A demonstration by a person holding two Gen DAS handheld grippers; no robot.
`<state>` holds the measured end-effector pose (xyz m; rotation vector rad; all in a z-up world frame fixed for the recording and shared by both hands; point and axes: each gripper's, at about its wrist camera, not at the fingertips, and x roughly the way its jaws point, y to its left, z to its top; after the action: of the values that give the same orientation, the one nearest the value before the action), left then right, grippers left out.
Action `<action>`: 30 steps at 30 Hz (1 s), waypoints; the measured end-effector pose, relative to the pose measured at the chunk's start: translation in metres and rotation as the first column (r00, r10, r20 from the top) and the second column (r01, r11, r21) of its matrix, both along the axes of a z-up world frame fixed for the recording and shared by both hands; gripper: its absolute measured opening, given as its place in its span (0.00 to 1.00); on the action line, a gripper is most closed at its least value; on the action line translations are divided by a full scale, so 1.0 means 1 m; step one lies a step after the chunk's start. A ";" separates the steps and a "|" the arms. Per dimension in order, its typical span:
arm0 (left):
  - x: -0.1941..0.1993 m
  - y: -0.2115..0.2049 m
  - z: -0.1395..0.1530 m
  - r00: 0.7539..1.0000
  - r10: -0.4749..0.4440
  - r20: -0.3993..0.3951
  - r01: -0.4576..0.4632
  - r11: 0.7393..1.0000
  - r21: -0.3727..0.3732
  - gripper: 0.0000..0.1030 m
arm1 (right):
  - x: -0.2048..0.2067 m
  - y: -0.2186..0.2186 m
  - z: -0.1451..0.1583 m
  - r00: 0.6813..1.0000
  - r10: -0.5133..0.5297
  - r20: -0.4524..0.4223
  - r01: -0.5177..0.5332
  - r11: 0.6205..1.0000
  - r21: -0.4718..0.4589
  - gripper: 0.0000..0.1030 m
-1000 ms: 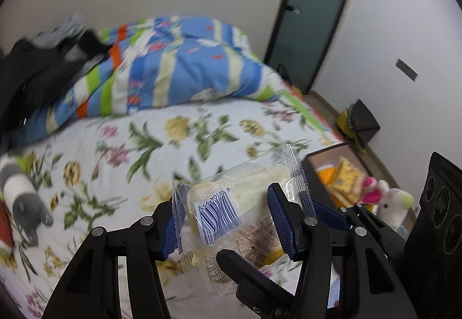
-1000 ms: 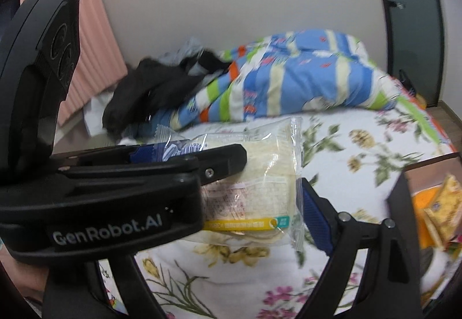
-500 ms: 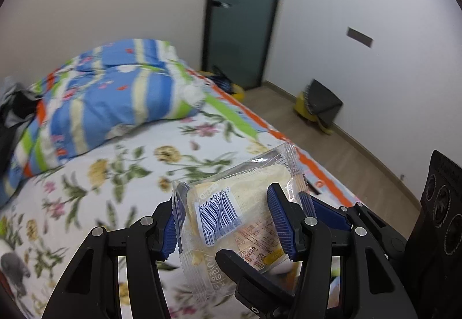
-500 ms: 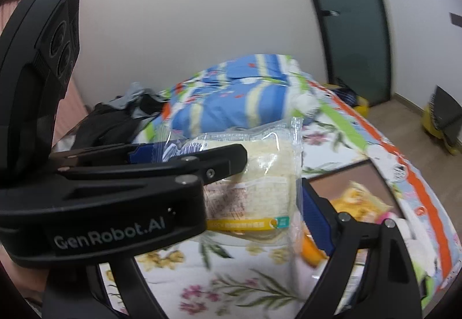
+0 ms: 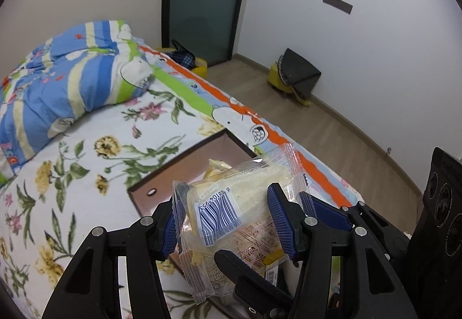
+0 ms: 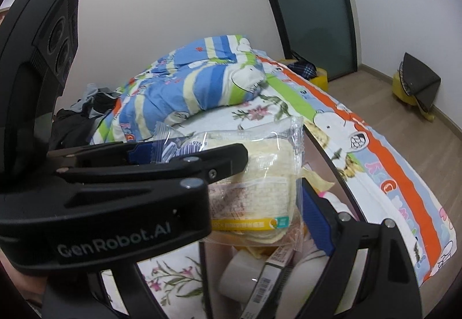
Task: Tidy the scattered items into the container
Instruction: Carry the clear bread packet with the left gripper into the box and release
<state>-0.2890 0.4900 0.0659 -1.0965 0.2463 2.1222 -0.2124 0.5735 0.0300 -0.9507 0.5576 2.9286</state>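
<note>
My left gripper (image 5: 225,218) is shut on a clear-wrapped sandwich packet (image 5: 231,209) with a barcode label. It holds the packet in the air above the brown container (image 5: 173,174) on the flowered bed. The packet also shows in the right wrist view (image 6: 260,183), where the left gripper's black body (image 6: 115,203) covers its left half. My right gripper (image 6: 288,194) has one blue pad (image 6: 314,218) beside the packet's right edge; I cannot tell whether it grips it. Several items lie inside the container (image 6: 332,163), among them a white roll (image 6: 242,275).
A blue, green and white striped quilt (image 5: 72,73) is bunched at the head of the bed. Dark clothes (image 6: 80,113) lie beyond it. The bed's orange-striped edge (image 5: 260,128) runs beside the container. A wood floor, a yellow stool (image 5: 291,79) and a glass door lie past it.
Both grippers have swung right with the sandwich packet, from over the bed's middle to above the brown container near the bed's edge. The left gripper's hold has not changed.
</note>
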 end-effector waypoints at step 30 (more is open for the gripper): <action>0.015 -0.030 0.027 0.999 0.039 -0.028 -0.037 0.998 0.058 0.79 | 0.016 -0.012 0.021 0.998 -0.058 -0.009 0.059 0.998 0.033 1.00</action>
<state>-0.2739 0.4598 0.0930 -1.0459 0.1785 2.1665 -0.1959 0.5618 0.0507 -0.9037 0.5258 2.8820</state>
